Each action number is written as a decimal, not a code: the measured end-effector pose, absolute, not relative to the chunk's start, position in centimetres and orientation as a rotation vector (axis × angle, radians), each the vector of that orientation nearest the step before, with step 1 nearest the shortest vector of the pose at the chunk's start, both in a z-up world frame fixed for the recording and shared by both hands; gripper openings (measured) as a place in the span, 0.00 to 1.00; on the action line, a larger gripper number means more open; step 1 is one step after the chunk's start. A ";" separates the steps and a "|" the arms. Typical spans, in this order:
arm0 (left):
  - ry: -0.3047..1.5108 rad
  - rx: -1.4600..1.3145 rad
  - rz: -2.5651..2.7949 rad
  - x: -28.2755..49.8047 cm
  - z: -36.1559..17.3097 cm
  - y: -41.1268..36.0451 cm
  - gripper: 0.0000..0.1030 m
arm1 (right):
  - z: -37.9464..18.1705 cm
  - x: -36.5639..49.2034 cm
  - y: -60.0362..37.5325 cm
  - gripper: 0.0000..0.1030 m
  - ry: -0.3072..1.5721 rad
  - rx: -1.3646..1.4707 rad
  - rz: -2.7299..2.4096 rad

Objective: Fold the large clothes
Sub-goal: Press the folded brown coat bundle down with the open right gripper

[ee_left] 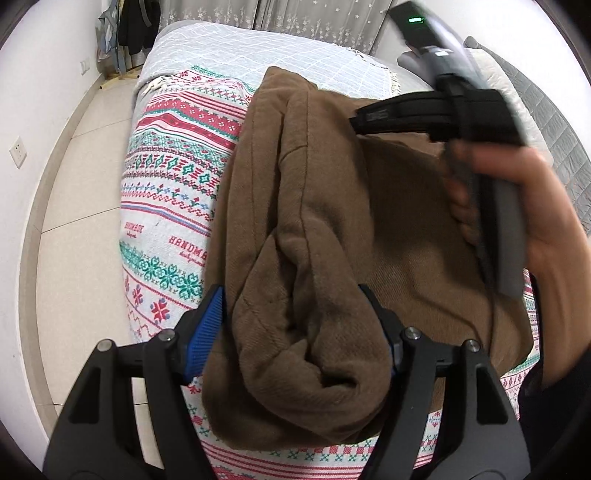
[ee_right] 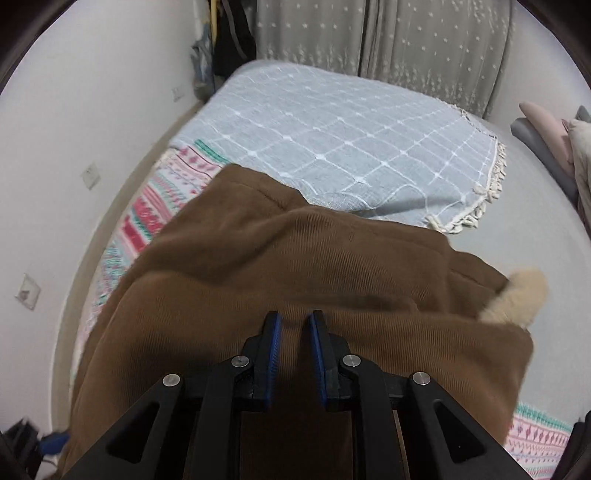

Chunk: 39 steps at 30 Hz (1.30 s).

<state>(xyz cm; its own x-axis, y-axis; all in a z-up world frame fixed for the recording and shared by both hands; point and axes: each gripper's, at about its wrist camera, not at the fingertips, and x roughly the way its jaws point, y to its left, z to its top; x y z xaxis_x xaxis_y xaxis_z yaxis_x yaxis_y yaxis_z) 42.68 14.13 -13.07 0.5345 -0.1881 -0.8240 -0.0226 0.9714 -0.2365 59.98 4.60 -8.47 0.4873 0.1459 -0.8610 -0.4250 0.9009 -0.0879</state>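
Patterned bedspread (ee_left: 162,177), folded brown garment (ee_left: 314,229)

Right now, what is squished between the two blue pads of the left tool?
A thick rolled bunch of the brown corduroy coat fills the gap between the left tool pads, resting on the patterned knitted blanket. The left wrist view shows it.

A bed (ee_right: 517,229) is seen ahead of the tongs, spread with a grey checked throw (ee_right: 332,140) farther off and a patterned blanket (ee_left: 173,184) nearer. Grey curtains (ee_right: 406,40) are hung beyond it, and dark clothes (ee_left: 138,26) at the far left.
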 end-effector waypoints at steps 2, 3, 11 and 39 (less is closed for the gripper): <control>1.007 -0.228 -0.092 43.0 -13.1 14.2 0.71 | -9.7 60.8 5.4 0.16 1.009 -0.336 0.329; 1.007 -0.225 -0.088 43.0 -13.1 14.1 0.70 | -10.4 61.2 5.6 0.16 1.009 -0.338 0.319; 1.010 -0.231 -0.110 42.7 -13.0 14.2 0.71 | -10.7 61.6 5.1 0.15 1.000 -0.282 0.285; 1.011 -0.205 -0.155 42.9 -13.0 14.1 0.74 | -9.6 37.2 -9.0 0.54 0.910 -0.081 0.313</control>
